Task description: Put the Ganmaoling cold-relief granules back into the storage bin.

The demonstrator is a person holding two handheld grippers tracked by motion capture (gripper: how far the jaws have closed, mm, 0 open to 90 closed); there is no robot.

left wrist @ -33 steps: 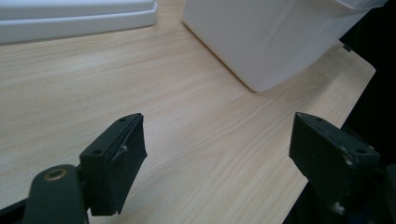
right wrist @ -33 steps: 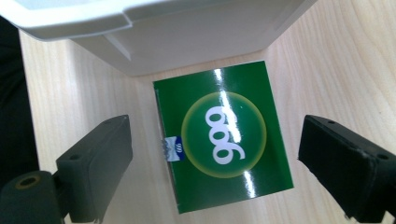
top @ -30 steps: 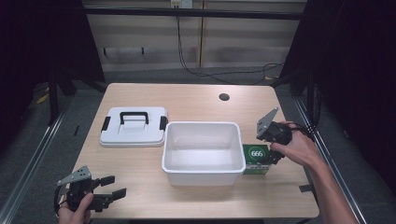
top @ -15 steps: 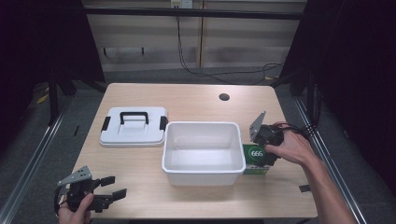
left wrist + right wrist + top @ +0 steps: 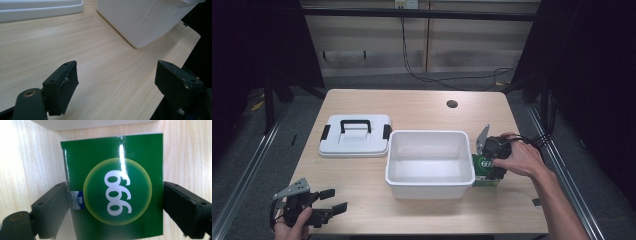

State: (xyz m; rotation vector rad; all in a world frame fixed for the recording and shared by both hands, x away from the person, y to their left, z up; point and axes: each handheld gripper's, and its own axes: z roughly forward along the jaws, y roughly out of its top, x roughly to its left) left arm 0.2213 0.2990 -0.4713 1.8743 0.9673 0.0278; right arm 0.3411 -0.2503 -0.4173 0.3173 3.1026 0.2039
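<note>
Green box (image 5: 113, 195) marked 999, right of centre in the high view, touching the white tub (image 5: 430, 162); right claw (image 5: 490, 162) straddling it, pads at both sides. Lower left: left claw (image 5: 324, 206) spread wide over bare table (image 5: 105, 75). White lid (image 5: 355, 135) upper left of the tub.

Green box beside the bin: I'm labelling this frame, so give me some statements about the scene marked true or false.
1. The green box lies between the right claw's jaws. True.
2. The box sits inside the white bin. False: it is on the table, outside the bin's right wall.
3. The lid is on the bin. False: it lies on the table to the bin's left.
4. The left claw is open with nothing between its jaws. True.
5. The bin holds several items. False: it looks empty.
</note>
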